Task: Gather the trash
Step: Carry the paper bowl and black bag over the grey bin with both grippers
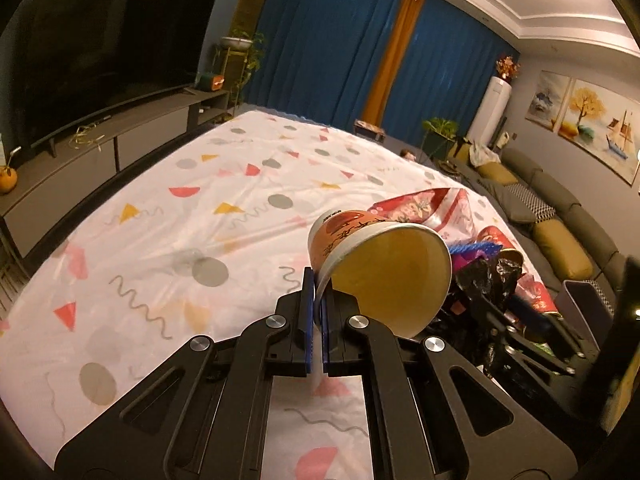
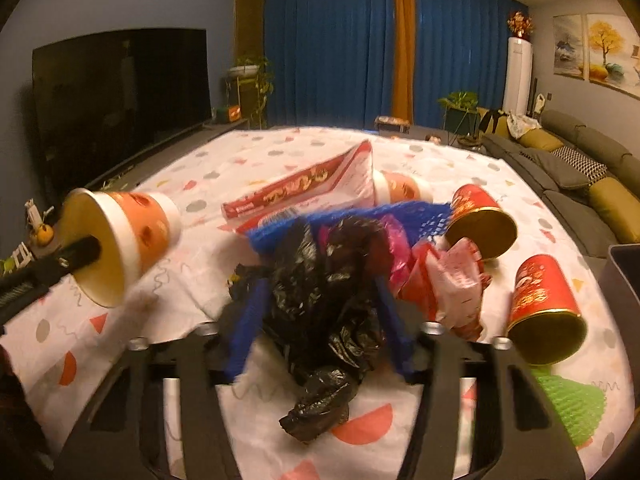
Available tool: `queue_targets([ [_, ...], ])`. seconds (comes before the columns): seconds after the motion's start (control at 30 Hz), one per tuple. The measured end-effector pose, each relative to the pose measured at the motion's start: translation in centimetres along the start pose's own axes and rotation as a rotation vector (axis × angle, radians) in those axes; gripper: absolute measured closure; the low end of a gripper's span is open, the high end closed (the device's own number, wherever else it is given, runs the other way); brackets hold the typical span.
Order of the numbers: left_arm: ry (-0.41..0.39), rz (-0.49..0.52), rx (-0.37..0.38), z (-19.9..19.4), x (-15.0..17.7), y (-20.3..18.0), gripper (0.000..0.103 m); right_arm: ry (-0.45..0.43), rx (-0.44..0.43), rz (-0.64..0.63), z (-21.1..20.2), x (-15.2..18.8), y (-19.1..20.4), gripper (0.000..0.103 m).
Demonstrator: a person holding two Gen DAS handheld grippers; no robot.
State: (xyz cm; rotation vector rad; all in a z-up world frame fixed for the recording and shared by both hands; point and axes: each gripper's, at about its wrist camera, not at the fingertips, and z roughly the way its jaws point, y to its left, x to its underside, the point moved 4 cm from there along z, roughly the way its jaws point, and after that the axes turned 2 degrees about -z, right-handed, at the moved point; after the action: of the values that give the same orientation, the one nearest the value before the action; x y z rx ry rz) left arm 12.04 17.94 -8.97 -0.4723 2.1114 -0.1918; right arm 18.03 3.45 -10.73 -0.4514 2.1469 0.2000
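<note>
My left gripper [image 1: 318,312] is shut on the rim of an orange paper cup [image 1: 360,248], held on its side above the table; the cup also shows in the right wrist view [image 2: 132,236]. My right gripper [image 2: 320,320] has its blue fingers [image 2: 248,328] around a crumpled black plastic bag [image 2: 324,300], which hangs between them above the table. Behind it lie a blue foam net [image 2: 380,216], a red-and-white wrapper [image 2: 444,280], a red paper bag [image 2: 304,188], another orange cup [image 2: 404,188] and two red cans [image 2: 480,220] [image 2: 544,304].
The table has a white patterned cloth [image 1: 160,220]. A green foam net [image 2: 568,408] lies at the front right. A grey bin [image 2: 624,276] stands at the table's right edge. A TV [image 1: 100,48] is on the left and a sofa [image 2: 580,160] on the right.
</note>
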Motion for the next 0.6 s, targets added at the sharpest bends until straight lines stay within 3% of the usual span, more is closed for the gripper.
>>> queue_targets([
  [0.1, 0.001, -0.002, 0.005, -0.1, 0.1, -0.1, 0.101, 0.019, -0.022, 0.002, 0.2, 0.3, 0.0, 0.094],
  [0.6, -0.023, 0.035, 0.041, -2.2, 0.2, -2.3, 0.101, -0.159, -0.011, 0.054, -8.6, -0.2, -2.6, 0.098],
])
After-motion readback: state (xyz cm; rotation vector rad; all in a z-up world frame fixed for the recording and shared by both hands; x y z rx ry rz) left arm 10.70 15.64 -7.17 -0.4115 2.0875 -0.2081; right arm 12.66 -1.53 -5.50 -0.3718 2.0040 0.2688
